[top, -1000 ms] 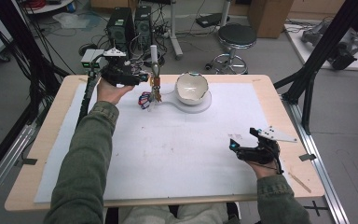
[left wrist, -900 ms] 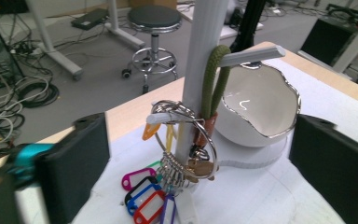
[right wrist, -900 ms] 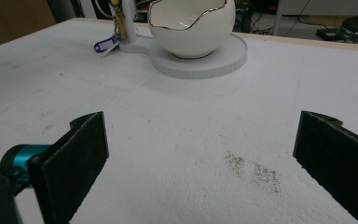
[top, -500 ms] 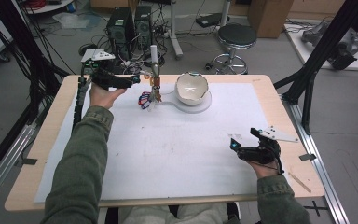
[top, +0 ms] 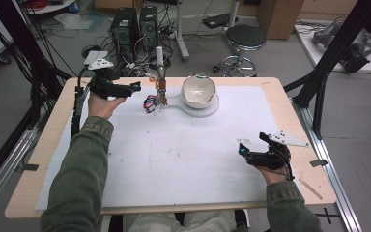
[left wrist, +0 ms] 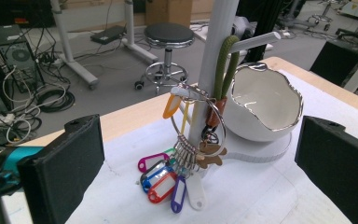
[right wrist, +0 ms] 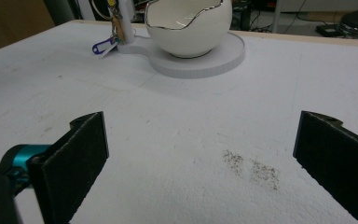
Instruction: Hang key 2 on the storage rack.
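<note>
A key ring with several coloured tags [top: 150,103] [left wrist: 177,172] hangs by a green loop [left wrist: 223,70] from the peg of a white post [top: 160,63]. The tags touch the white sheet. A white egg-shaped bowl [top: 199,91] [right wrist: 186,23] stands on the same round white base [top: 207,110]. My left gripper [top: 136,88] is open, level, just left of the keys and apart from them. Its jaws have just been opening, with nothing between them. My right gripper [top: 251,142] [right wrist: 200,140] rests open near the table's front right, over bare sheet.
A white sheet [top: 183,154] covers most of the wooden table [top: 290,111]. A faint dark smudge [right wrist: 251,168] marks the sheet in front of the right gripper. Computers, cables and a stool [top: 244,38] stand on the floor beyond the far edge.
My left gripper has drawn back to the left, away from the post and the keys. The keys still hang on the peg. The right gripper has stayed put.
</note>
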`<state>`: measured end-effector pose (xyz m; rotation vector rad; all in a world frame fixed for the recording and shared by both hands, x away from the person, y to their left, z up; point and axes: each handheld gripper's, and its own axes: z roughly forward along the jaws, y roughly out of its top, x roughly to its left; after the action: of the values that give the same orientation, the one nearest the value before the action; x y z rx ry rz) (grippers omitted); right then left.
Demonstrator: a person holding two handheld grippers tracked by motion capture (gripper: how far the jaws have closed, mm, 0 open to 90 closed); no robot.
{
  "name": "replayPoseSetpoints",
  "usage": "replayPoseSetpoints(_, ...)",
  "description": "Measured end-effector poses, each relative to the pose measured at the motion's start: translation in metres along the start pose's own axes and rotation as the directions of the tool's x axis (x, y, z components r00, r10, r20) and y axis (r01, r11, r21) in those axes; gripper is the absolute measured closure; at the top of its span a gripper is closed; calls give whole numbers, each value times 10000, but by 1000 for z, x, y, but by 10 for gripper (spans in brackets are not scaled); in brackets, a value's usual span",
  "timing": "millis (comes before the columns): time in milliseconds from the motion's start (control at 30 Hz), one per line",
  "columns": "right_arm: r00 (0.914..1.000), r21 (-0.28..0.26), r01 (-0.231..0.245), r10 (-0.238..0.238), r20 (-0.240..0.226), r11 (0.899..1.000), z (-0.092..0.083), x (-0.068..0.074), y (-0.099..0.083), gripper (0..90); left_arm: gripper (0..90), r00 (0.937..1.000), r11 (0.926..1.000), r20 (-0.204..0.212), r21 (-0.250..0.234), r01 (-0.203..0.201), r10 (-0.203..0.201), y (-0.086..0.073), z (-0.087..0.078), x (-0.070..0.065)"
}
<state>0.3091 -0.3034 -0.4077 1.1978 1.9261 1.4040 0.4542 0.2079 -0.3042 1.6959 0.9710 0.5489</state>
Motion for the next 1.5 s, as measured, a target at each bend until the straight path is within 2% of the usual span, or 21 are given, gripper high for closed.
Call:
replayPoseSetpoints(167, 10000, -36, -89, 89, 13, 10000, 0, -2, 0, 21, 16, 10000, 9999, -90, -113, -29, 28, -4, -7, -1)
replayPoseSetpoints(267, 9998, -31, -184, 184, 10, 9998, 0, -3, 0, 21, 16, 9993, 9999, -370, -137, -97, 92, -8, -12, -1)
replayPoseSetpoints(500, 9996, -24, -281, 281, 71, 9996, 0, -5, -1, 21, 16, 9990, 9998, -444, -186, -54, 46, -17, -22, -1)
replayPoseSetpoints(733, 9996, -17, -254, 254, 106, 9997, 1, -5, -1, 21, 16, 9979, 9997, -617, -114, -227, 220, -22, -32, -4)
replayPoseSetpoints(1133, 9998, -57, -167, 167, 146, 9998, 1, -6, -1, 21, 16, 9968, 9988, -798, -480, -36, -3, -40, -54, -5)
replayPoseSetpoints(1400, 9997, -6, -177, 177, 141, 9998, 2, -5, -1, 21, 17, 9959, 9991, -909, -428, -78, 39, -55, -64, -10)
replayPoseSetpoints(1500, 9997, 4, -188, 188, 134, 9998, 2, -6, -1, 21, 17, 9955, 9986, -945, -530, 39, -89, -62, -69, -12)
